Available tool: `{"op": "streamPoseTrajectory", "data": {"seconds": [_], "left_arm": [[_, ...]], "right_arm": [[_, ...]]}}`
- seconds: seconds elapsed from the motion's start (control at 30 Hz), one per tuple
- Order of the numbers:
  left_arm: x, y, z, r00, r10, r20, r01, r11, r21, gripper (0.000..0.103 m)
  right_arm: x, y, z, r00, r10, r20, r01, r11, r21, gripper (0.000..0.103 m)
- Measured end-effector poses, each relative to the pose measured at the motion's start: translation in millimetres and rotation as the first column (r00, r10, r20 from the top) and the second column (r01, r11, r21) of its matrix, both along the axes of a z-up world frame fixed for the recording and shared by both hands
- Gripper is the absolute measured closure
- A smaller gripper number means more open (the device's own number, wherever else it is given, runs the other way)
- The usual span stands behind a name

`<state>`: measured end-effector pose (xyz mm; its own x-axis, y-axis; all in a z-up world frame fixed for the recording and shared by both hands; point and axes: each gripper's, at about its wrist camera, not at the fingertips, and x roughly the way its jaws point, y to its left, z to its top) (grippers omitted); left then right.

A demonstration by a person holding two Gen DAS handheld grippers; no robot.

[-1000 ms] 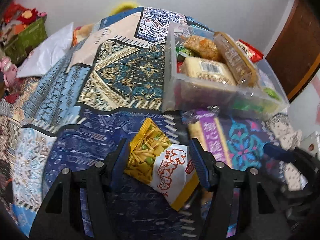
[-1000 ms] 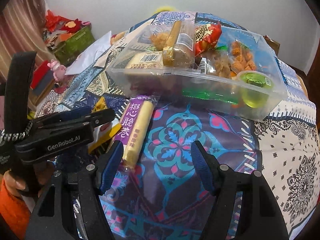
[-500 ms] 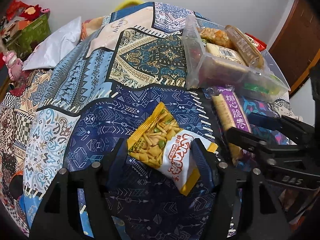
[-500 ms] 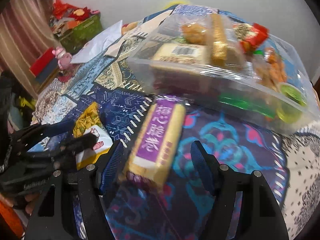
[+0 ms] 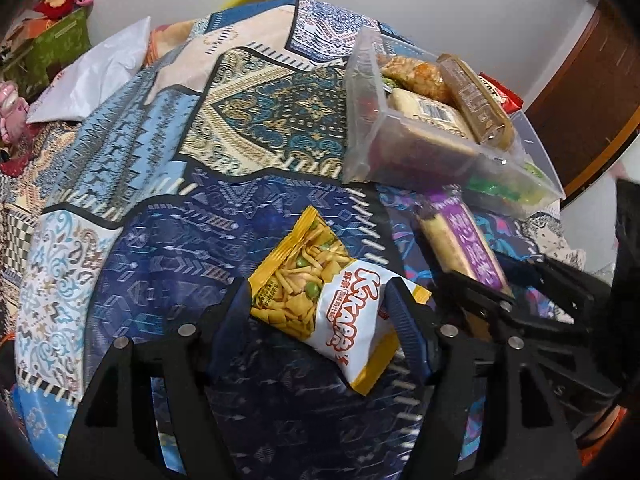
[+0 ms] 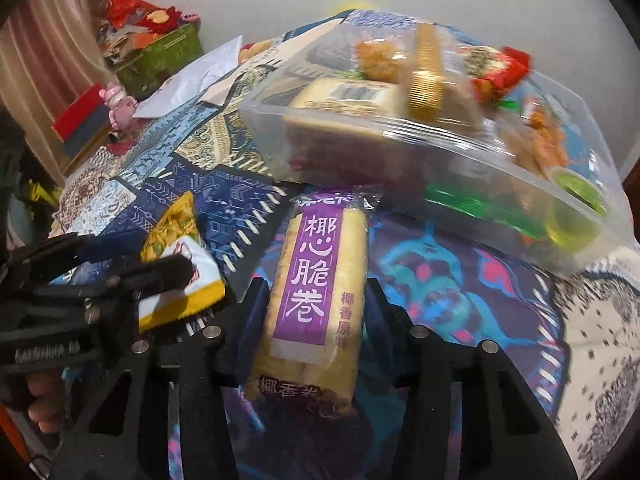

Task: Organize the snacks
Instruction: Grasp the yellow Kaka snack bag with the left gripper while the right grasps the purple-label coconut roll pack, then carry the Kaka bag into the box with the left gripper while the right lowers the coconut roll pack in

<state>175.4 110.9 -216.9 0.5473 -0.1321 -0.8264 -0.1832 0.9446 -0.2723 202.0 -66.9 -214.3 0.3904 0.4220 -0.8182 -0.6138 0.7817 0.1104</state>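
A yellow and white snack bag (image 5: 324,300) lies on the patterned cloth between the fingers of my left gripper (image 5: 316,308), which touch its sides. It also shows in the right wrist view (image 6: 180,256). A purple and yellow roll pack (image 6: 316,280) lies between the fingers of my right gripper (image 6: 312,308), which press against its sides; it shows in the left wrist view (image 5: 464,244) too. A clear plastic bin (image 5: 404,156) holding several snacks stands just beyond both packs, also in the right wrist view (image 6: 400,152).
The patterned blue cloth (image 5: 168,184) covers the whole surface. A white bag (image 5: 92,76), a green box (image 5: 56,44) and a pink toy (image 6: 118,104) lie at the far left edge. A wooden door (image 5: 592,92) stands at the right.
Both grippers have closed in: the left fingers now touch the snack bag, and the right fingers have moved forward and narrowed around the roll pack.
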Motion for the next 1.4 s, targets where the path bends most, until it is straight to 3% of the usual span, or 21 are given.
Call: {"op": "streamPoseTrajectory", "data": {"seconds": [0.17,0.3,0.47,0.63,0.8,1.0,1.1,1.4], "left_arm": [[12,-15,3,1.000,-0.011,-0.004,0.011,1.000,0.006,0.035],[24,-27,3,1.000,-0.021,-0.008,0.021,1.000,0.019,0.028],[40,-45,-3,0.999,-0.030,-0.017,0.031,0.995,0.090,0.028],[34,-56,-6,0.999,-0.045,-0.008,0.046,0.983,0.176,0.043],[23,-56,-1,0.998,-0.065,-0.005,0.065,0.983,0.170,0.055],[7,-62,13,0.996,-0.088,0.019,0.083,0.980,0.180,0.067],[2,-62,20,0.995,-0.089,0.033,0.082,0.982,0.168,0.074],[-7,-64,54,0.988,-0.102,0.114,0.084,0.984,0.157,0.078]], "right_arm": [[-5,-26,10,0.999,-0.038,0.032,0.038,0.999,0.009,0.061],[-8,-44,16,0.998,-0.050,0.038,0.049,0.998,0.026,0.063],[-8,-52,13,0.998,-0.060,0.038,0.059,0.998,0.021,0.063],[-3,-53,2,0.998,-0.058,-0.011,0.058,0.998,0.017,0.062],[0,-45,-2,0.999,-0.033,-0.026,0.033,0.999,0.000,0.059],[-3,-32,-6,1.000,-0.018,0.016,0.019,0.999,-0.031,0.061],[-7,-38,-1,0.999,-0.028,0.023,0.028,1.000,-0.005,0.061],[-22,-60,39,0.991,-0.070,0.117,0.062,0.996,0.071,0.061]]}}
